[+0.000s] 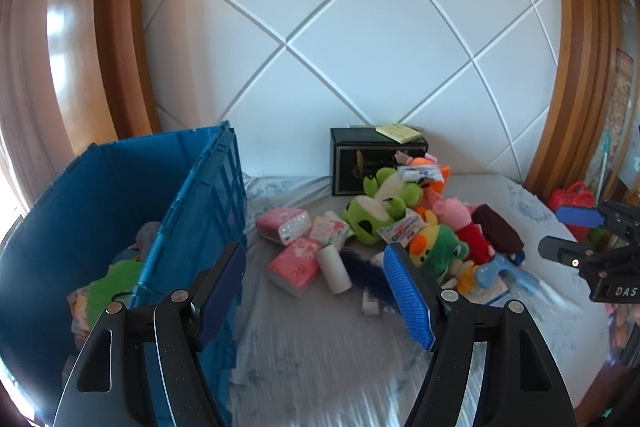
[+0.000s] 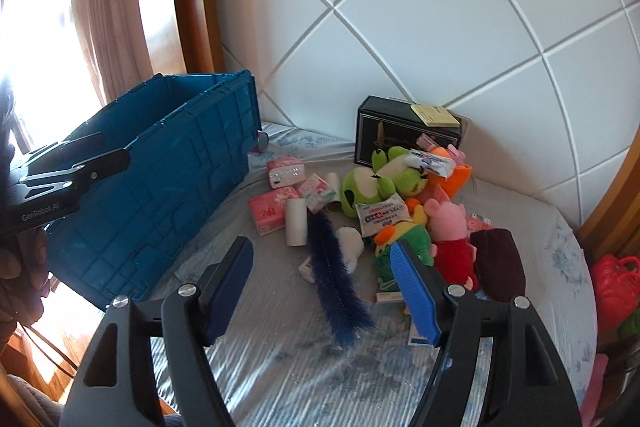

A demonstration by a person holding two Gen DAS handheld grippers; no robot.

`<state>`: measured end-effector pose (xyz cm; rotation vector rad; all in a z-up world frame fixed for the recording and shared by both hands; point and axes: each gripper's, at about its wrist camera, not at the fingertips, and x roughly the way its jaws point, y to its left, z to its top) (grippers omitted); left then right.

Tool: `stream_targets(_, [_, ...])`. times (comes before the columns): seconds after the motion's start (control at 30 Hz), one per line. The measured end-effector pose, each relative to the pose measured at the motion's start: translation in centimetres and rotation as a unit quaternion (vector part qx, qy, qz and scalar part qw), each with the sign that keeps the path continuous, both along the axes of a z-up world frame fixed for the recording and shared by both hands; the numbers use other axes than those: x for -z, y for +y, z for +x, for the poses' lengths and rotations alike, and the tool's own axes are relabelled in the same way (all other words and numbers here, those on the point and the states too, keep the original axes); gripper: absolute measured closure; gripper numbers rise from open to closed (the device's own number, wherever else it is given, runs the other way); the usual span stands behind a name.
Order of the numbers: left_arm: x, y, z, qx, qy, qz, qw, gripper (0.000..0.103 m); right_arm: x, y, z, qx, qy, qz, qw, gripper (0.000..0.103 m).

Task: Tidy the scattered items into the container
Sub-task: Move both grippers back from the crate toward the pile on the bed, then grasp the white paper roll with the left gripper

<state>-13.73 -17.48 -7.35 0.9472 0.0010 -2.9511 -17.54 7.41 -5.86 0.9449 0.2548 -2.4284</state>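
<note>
A blue crate [image 1: 120, 195] stands on the bed at the left, with a green plush and other soft items inside. To its right lies a scattered pile: pink tissue packs [image 1: 294, 267], a white roll [image 1: 334, 269], a green frog plush [image 1: 380, 207], a pig plush [image 2: 450, 223], a maroon cloth [image 2: 498, 259] and a dark blue fuzzy brush [image 2: 336, 279]. My left gripper [image 1: 316, 255] hovers open beside the crate's right wall, nothing gripped. Over the brush, short of the pile, my right gripper [image 2: 322, 247] is open with empty pads.
A black box [image 1: 360, 159] with a yellow pad [image 1: 400, 131] on top stands against the white quilted headboard [image 1: 340, 27]. A red bag [image 2: 614, 283] sits off the bed's right side. A hand [image 2: 20, 259] holds the left gripper. Bare striped sheet [image 1: 320, 367] lies in front.
</note>
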Motion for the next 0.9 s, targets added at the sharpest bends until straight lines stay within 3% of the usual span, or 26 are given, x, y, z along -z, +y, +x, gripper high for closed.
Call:
stream_targets(0.43, [11.2,5.4,-9.8,0.010,-0.059,-0.003,0.9982,0.031,7.6,9.7,-4.7,0.073,-0.063,0.006,0.995,0.032])
stream_targets(0.73, [21.0,4.0,-19.6,-0.027,-0.092,0.018,0.9952,0.031,12.4,12.2,-5.3,0.105,-0.108,0.033,0.988,0.032])
stream_targets(0.9, [26.5,2.7,-24.3,-0.054,-0.138,0.020,0.9888,0.032,14.5,13.2,-5.1,0.125,-0.134,0.043,0.982,0.032])
